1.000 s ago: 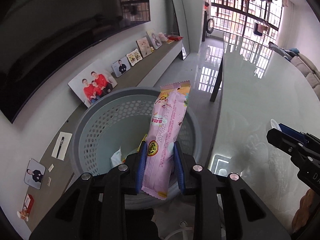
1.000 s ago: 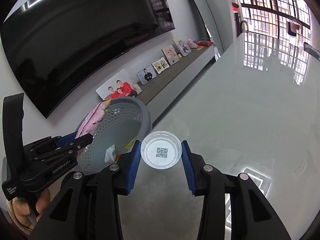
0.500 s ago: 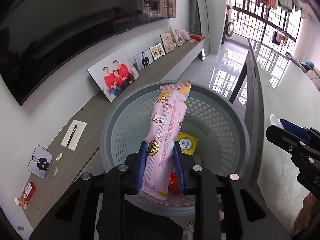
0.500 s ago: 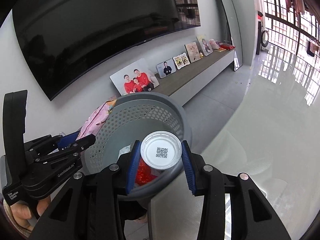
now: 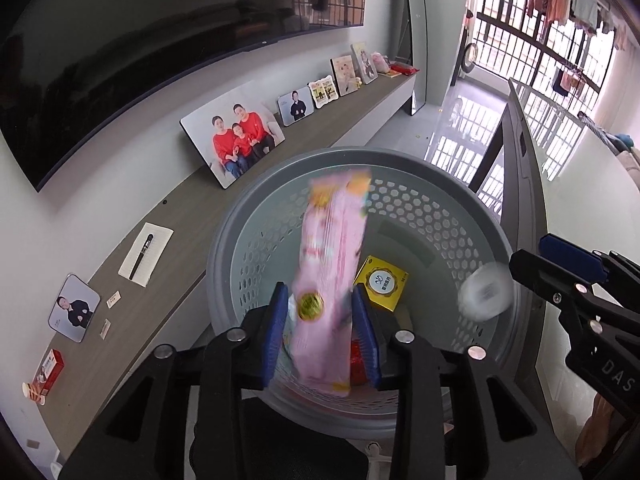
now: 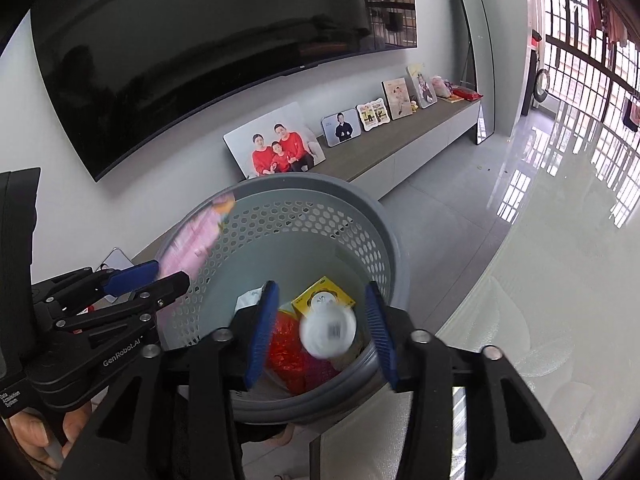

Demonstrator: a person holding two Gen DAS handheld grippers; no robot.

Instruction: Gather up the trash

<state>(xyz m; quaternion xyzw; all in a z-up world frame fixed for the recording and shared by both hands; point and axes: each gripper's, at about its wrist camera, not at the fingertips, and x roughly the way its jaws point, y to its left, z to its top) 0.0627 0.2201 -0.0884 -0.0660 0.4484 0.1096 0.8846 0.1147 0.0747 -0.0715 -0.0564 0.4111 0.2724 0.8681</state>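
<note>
A grey perforated trash basket (image 5: 420, 216) (image 6: 320, 208) stands below both grippers. My left gripper (image 5: 322, 330) has opened; the pink snack wrapper (image 5: 332, 264) is blurred between its jaws, loose over the basket. My right gripper (image 6: 320, 330) is open; the white round lid (image 6: 329, 330) is blurred, loose between its jaws above the basket, and shows in the left wrist view (image 5: 485, 294). A yellow box (image 5: 382, 282) (image 6: 322, 298) and red wrapper (image 6: 286, 344) lie in the basket.
A grey glass-topped table (image 6: 540, 280) is at the right, its edge beside the basket. A low TV bench (image 5: 168, 240) with photo frames (image 5: 236, 140) runs along the wall under a large TV (image 6: 180, 52). The tiled floor (image 6: 432, 216) lies beyond.
Both grippers have opened over the basket. The pink wrapper and the white lid have come free and are blurred in motion. Both grippers moved further over the basket.
</note>
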